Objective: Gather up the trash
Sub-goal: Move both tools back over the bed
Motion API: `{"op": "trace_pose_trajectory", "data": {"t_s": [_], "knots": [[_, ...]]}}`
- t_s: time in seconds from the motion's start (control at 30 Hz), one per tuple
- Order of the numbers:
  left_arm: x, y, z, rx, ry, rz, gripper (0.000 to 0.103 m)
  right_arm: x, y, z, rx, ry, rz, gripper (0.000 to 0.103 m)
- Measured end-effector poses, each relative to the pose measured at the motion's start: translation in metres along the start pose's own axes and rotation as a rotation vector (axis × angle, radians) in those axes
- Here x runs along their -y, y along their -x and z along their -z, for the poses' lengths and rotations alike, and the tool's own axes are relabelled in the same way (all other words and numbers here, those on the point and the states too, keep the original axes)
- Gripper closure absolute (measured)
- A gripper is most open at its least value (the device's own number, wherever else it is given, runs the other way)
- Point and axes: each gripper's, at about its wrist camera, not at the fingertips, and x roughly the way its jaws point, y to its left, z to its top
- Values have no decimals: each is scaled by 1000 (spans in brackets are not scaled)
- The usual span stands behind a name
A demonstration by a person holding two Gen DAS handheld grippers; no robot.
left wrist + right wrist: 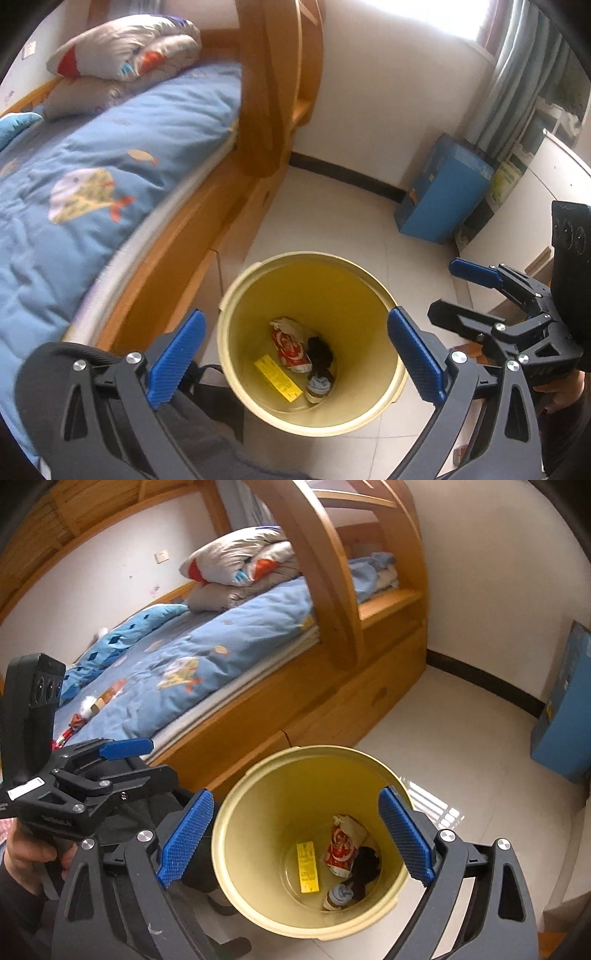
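Hovering spread and empty over yellow bin point(236, 834): right claw point(295, 843), left claw point(295, 354). Remaining scraps point(79, 716) on bed point(207, 672), up-left of right claw, nearer left claw.

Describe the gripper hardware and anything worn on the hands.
Both the left gripper and the right gripper have black skeletal linkage arms with silver pivot bolts and blue cross-hatched textured finger pads. A dark sleeve shows at the left hand. No cables visible.
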Motion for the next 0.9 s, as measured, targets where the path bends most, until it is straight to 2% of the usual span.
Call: {"op": "trace_pose_trajectory", "data": {"t_s": [0.2, 0.4, 0.63, 0.73, 0.9], "knots": [[-18, 30, 0, 65, 30, -36, 4, -31, -5, -13, -5, 45, -46, 14], [-52, 69, 8, 138, 95, -109, 4, -74, -11, -34, 28, 130, -109, 12], [-109, 133, 28, 246, 200, -280, 4, -139, -24, -57, 74, 203, -234, 11], [-130, 159, 38, 281, 233, -359, 4, -173, -28, -63, 121, 250, -290, 9], [-169, 200, 60, 316, 308, -486, 4, -225, -43, -68, 133, 320, -373, 9]]}}
